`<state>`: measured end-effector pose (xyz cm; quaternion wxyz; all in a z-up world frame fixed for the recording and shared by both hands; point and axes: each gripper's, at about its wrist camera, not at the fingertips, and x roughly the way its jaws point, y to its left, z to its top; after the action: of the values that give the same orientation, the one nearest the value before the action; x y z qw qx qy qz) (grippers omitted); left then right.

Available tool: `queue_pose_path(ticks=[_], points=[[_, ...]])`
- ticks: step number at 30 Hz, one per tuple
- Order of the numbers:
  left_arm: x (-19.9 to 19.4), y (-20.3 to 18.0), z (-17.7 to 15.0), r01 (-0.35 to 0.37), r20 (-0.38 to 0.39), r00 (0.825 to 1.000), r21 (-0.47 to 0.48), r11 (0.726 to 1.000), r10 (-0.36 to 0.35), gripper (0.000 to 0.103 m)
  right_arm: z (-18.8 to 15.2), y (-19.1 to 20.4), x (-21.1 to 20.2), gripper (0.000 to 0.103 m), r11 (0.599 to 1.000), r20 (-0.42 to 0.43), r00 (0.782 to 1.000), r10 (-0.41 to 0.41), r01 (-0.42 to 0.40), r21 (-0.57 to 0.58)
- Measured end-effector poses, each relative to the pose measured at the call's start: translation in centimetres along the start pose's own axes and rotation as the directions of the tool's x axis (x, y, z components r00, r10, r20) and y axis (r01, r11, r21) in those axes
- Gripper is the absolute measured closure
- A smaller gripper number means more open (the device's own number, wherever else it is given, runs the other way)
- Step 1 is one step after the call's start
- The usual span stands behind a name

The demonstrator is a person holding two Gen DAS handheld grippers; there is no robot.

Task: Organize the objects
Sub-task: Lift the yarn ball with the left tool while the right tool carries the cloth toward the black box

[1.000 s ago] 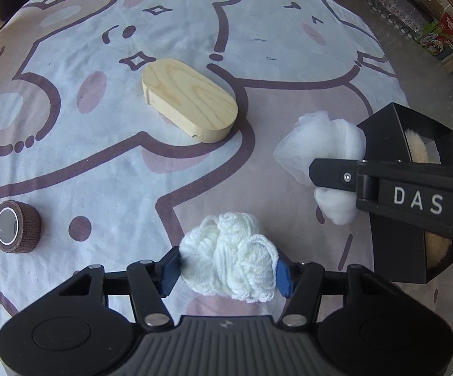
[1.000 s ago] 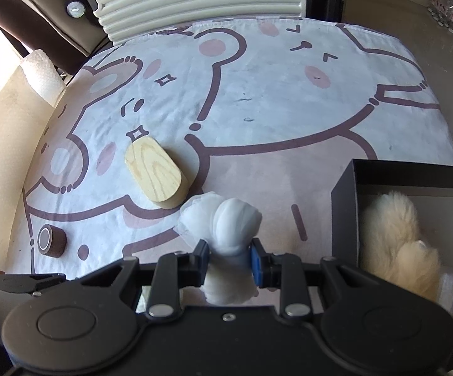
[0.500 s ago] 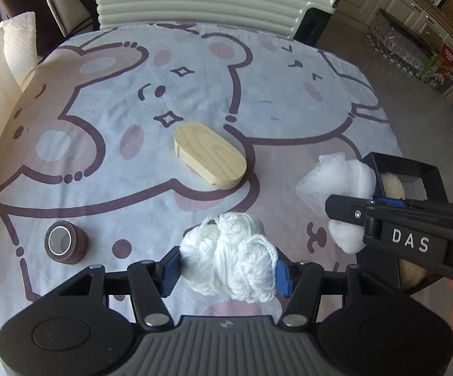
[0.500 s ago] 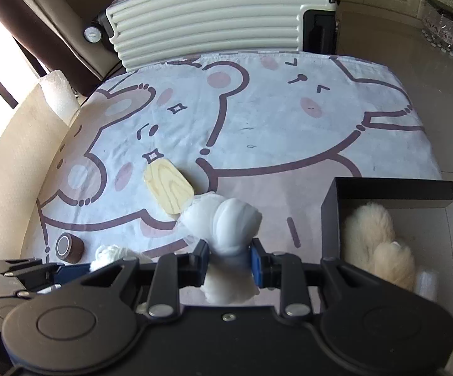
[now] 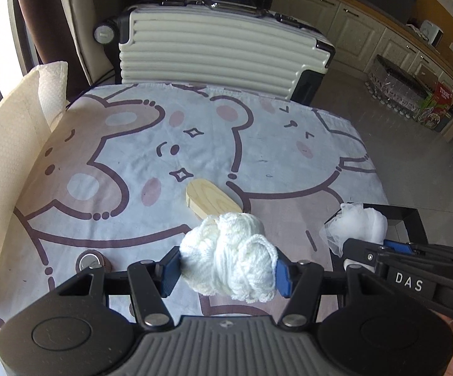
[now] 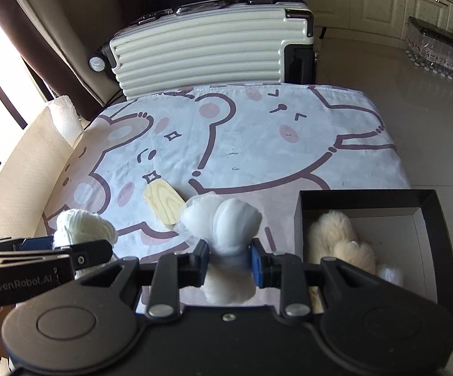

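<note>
**Inspector:** Begin with the largest item.

**Assistant:** The worktop [image 6: 336,144], covered with a bear-print cloth. A ribbed cream suitcase [image 6: 207,50] stands beyond its far edge and takes no part in the work.

**Inspector:** The receptacle?

**Assistant:** A black open box [image 6: 364,199] at the worktop's right near corner. A cream fluffy toy [image 6: 336,238] already lies inside, so I judge the box to be the collection point.

**Inspector:** Loose items?

**Assistant:** An oval wooden block [image 5: 210,199] lies flat mid-cloth. A small brown tape roll [image 5: 93,261] sits at the near left. Neither is being handled.

**Inspector:** And the tongs?

**Assistant:** The left tongs [image 5: 228,271] pinch a ball of white yarn [image 5: 226,257], held clear above the cloth. The right tongs [image 6: 229,261] are pressed on a bundle of white gauze [image 6: 226,222], gripped at its waist so the soft bulk cannot slip, and held just left of the box.

**Inspector:** Assessment?

**Assistant:** Both soft items are raised for carrying. The gauze is nearer the box and would likely go in first.
</note>
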<state>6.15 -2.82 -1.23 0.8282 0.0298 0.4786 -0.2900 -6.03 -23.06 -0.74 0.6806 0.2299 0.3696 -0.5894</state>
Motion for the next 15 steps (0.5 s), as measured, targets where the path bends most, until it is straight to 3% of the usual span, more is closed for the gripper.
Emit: queue_pose_path(ticks=[9, 15], points=[[-3.0, -0.7, -0.4, -0.076, 0.101, 0.992, 0.028, 0.997, 0.073, 0.044, -0.4, -0.7, -3.0, 0.075, 1.0, 0.073, 0.997, -0.024, 0.024, 0.004], [-3.9, -0.1, -0.8, -0.106, 0.117, 0.988, -0.004, 0.994, 0.106, 0.044, -0.7, -0.8, -4.3, 0.075, 0.999, 0.1, 0.994, -0.033, 0.033, -0.005]])
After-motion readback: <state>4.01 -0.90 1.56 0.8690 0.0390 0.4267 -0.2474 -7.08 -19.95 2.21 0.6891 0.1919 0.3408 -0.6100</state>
